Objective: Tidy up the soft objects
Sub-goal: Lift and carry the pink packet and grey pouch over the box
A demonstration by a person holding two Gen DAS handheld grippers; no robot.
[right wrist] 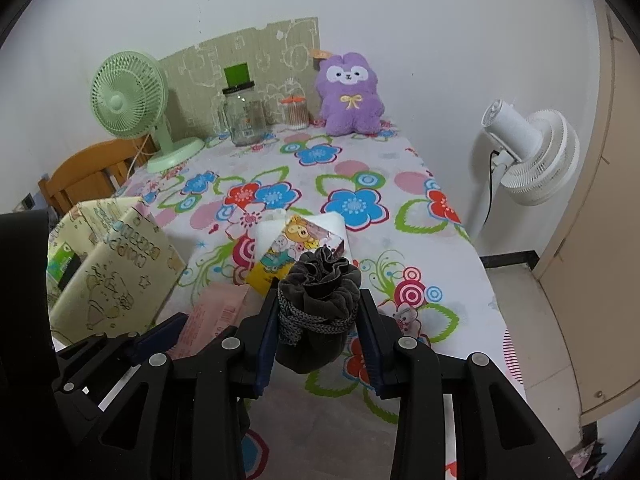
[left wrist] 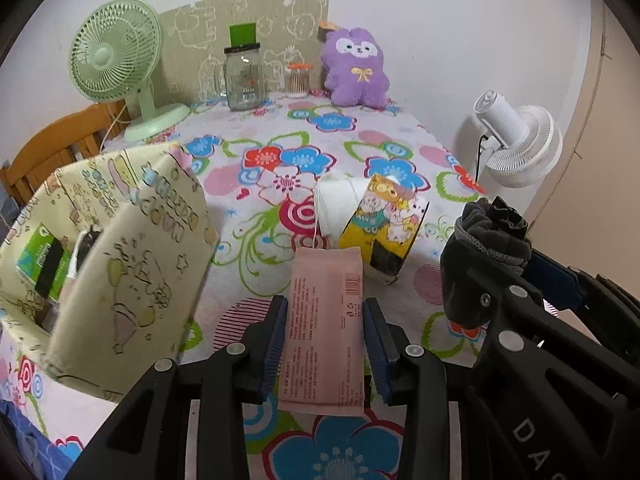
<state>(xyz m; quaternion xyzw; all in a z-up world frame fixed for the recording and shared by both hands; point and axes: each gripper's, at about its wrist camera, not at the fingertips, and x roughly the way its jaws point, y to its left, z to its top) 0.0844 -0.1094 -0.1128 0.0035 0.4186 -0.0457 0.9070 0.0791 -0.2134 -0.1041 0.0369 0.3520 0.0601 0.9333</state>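
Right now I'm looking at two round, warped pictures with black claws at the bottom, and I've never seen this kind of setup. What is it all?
A person holds one pair of tongs in each hand, with a wide-angle camera on each looking along its two fingers. The left view shows the left tongs closed on a flat pink packet. The right view shows the right tongs closed on a dark drawstring pouch. Below is a table under a flowered cloth. On it stand a cream fabric box, a cartoon-printed packet, a green fan, a glass jar and a purple plush toy.
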